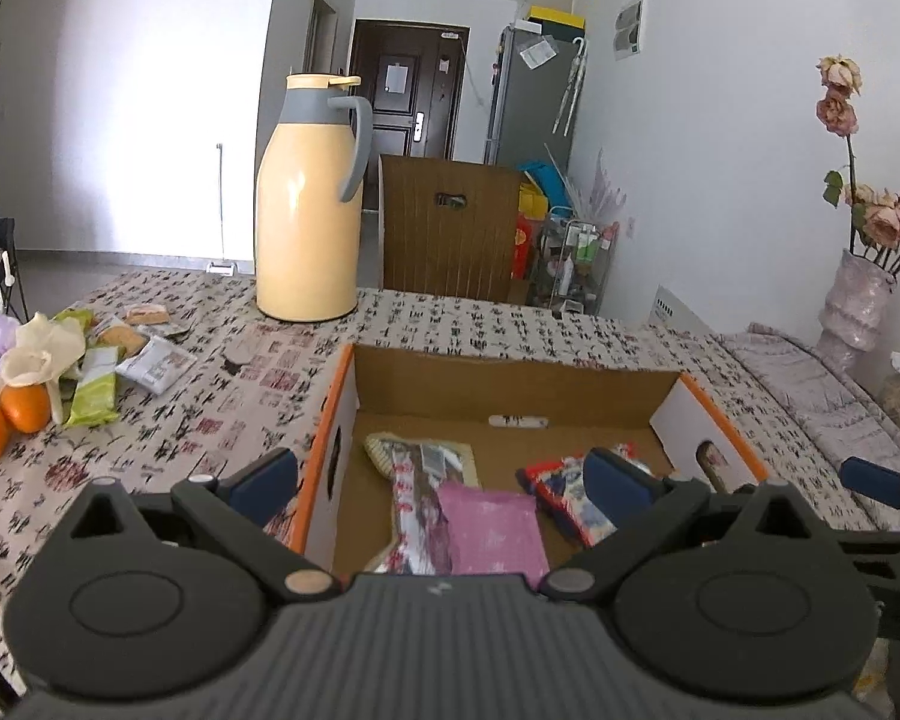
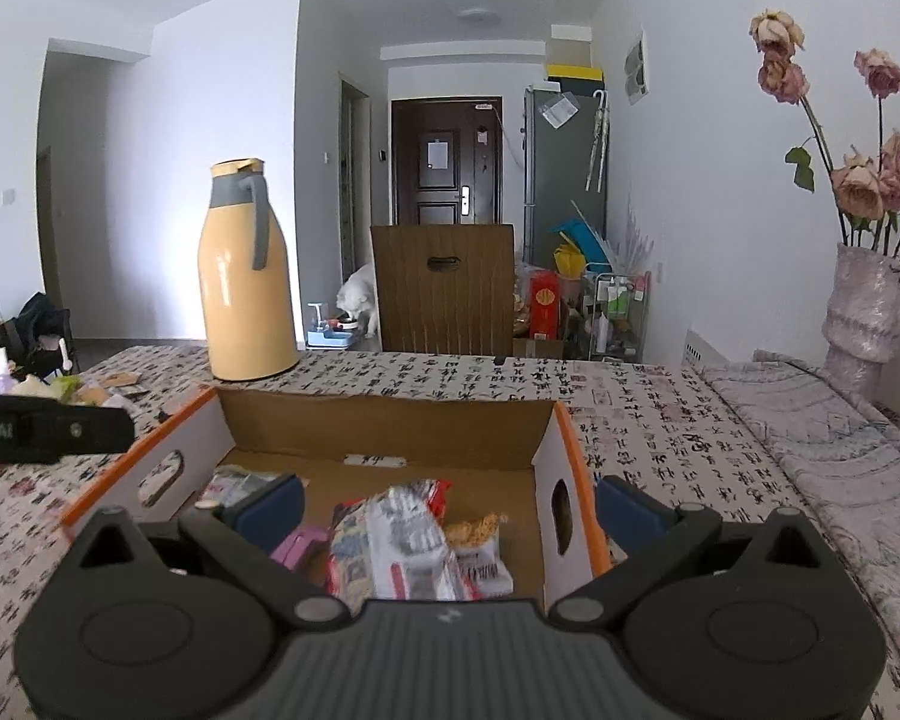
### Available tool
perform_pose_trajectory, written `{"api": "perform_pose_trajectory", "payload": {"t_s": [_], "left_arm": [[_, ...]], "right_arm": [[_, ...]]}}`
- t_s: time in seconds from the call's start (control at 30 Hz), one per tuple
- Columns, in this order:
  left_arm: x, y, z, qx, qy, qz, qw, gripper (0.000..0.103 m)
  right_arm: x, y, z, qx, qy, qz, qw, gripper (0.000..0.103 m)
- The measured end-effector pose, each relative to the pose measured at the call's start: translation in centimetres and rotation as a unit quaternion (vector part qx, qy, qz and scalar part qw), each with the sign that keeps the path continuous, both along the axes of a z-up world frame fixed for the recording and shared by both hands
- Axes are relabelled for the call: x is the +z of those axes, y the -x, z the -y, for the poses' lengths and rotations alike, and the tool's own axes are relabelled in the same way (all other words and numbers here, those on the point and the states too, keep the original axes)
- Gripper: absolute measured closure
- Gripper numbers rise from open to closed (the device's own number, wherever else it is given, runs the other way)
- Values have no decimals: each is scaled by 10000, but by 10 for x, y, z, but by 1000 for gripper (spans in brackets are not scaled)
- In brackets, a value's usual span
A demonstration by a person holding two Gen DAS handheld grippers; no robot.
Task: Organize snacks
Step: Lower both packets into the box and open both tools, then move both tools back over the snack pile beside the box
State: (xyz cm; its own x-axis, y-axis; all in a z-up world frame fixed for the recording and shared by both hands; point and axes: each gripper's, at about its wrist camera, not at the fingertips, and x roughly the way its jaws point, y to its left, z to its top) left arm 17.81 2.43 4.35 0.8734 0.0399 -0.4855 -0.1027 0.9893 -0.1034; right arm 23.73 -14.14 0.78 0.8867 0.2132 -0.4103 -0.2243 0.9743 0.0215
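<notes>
An open cardboard box with orange edges sits on the patterned tablecloth; it also shows in the right wrist view. Inside lie a pink packet, a silver-and-red packet and a red, white and blue packet. My left gripper is open and empty, straddling the box's left wall. My right gripper is open and empty, straddling the box's right wall above a silver-and-red snack bag and a cracker packet. Loose snack packets lie at the table's left.
A tall yellow thermos jug stands behind the box. Oranges and a white cloth flower lie at the far left. A vase of dried roses stands at the right. A wooden chair back is beyond the table.
</notes>
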Motion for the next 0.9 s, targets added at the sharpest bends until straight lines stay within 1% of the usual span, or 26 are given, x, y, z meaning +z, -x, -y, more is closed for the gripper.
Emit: {"api": "perform_pose_trajectory", "payload": {"t_s": [0.2, 0.43, 0.67, 0.8, 0.9], "left_arm": [[-5, 32, -2, -153, -8, -72, 9999, 0], [-21, 65, 0, -320, -18, -229, 9992, 0], [-42, 94, -2, -410, -55, -389, 9984, 0], [-56, 112, -4, -513, 21, -545, 9972, 0], [-65, 123, -3, -574, 2, -635, 9963, 0]], "right_arm": [[-10, 41, 2, 75, 92, -96, 9999, 0], [-24, 87, 3, 138, 211, -249, 9994, 0], [-37, 119, 8, 106, 230, -414, 9988, 0], [-44, 134, 12, 73, 191, -519, 9984, 0], [-51, 144, 16, 34, 169, -628, 9979, 0]]}}
